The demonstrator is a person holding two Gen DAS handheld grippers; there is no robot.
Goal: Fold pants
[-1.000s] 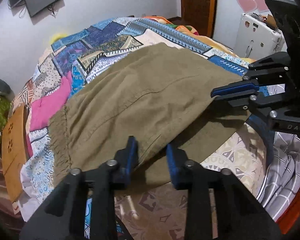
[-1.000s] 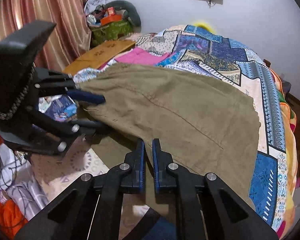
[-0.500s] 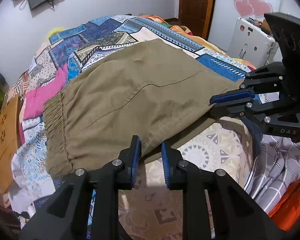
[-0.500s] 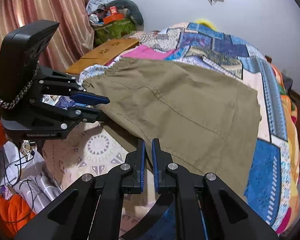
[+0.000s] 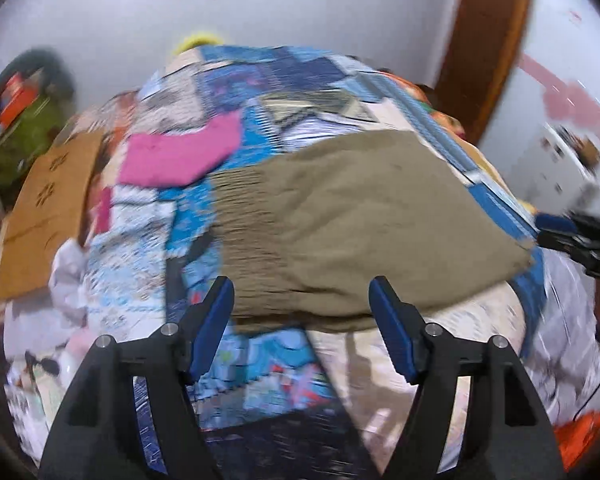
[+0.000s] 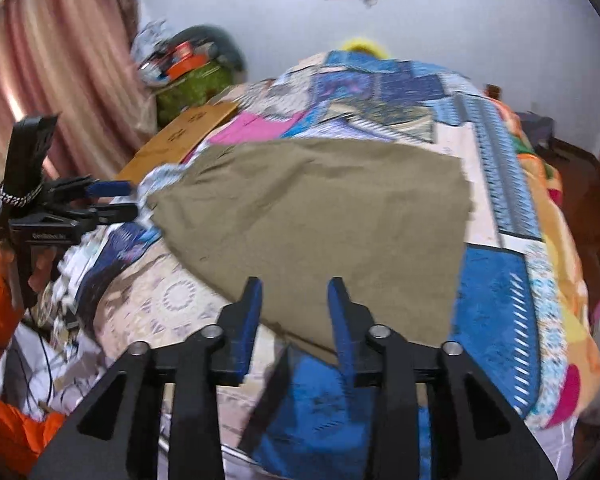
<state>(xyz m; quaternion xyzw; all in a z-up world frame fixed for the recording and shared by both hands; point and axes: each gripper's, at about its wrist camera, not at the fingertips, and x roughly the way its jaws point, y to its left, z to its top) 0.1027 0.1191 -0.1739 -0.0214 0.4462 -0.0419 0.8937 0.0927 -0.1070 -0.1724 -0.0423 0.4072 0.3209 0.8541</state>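
Observation:
The olive-green pants lie folded flat on the patchwork bedspread, with the gathered waistband to the left in the left wrist view. They also show in the right wrist view. My left gripper is open and empty, just short of the pants' near edge; it also shows from the side in the right wrist view. My right gripper is open and empty, over the near edge of the pants; its tips show at the right of the left wrist view.
A pink cloth lies on the bed beyond the waistband. A brown cardboard sheet lies at the bed's left side. A curtain hangs at left and a wooden door stands at right. A cluttered green bag sits by the wall.
Both grippers have let go of the pants' edge, opened and drawn back. The pants now lie flat on the bed. Both views are blurred by motion.

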